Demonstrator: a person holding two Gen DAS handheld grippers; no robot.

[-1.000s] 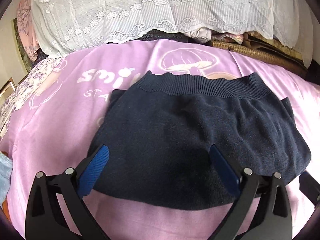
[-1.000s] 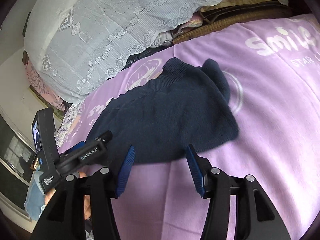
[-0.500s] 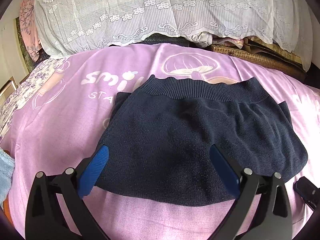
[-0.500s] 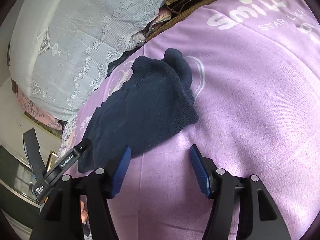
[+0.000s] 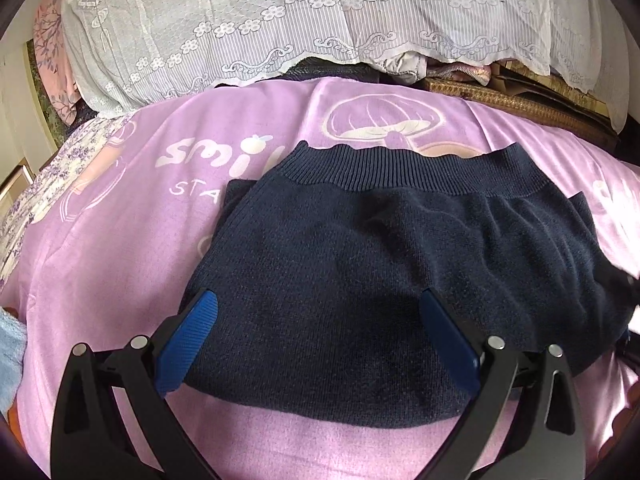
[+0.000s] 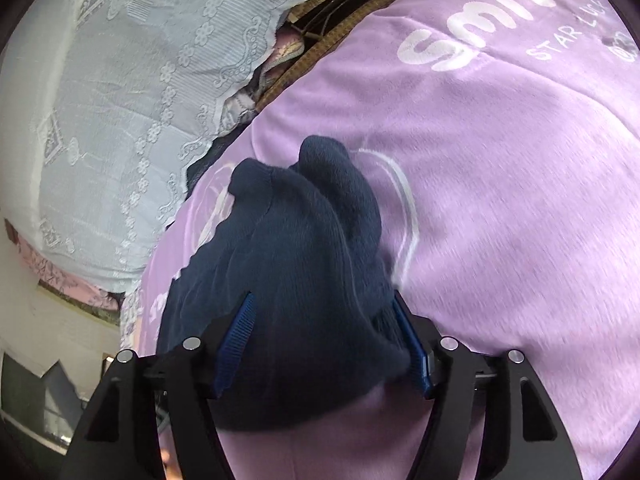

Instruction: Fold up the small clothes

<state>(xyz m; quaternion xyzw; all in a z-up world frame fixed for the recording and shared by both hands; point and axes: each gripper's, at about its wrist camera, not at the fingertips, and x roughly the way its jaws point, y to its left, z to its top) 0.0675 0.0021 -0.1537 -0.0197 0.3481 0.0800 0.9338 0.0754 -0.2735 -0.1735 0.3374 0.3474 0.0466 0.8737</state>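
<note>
A small navy knitted garment [image 5: 380,276] with a ribbed waistband lies flat on the purple blanket [image 5: 132,240]. My left gripper [image 5: 320,328] is open above its near edge, with the blue pads spread wide over the cloth. In the right wrist view the same garment [image 6: 304,264] fills the middle. My right gripper [image 6: 324,320] is open, and its two blue pads sit either side of the garment's right edge, with cloth bunched between them.
A white lace cover [image 5: 304,12] drapes over a pile at the back of the bed. A woven mat [image 5: 520,100] lies at the back right. A pale blue cloth [image 5: 10,352] sits at the left edge.
My right gripper has moved forward onto the garment's right edge, so cloth now sits between its pads. My left gripper has barely moved over the near edge.
</note>
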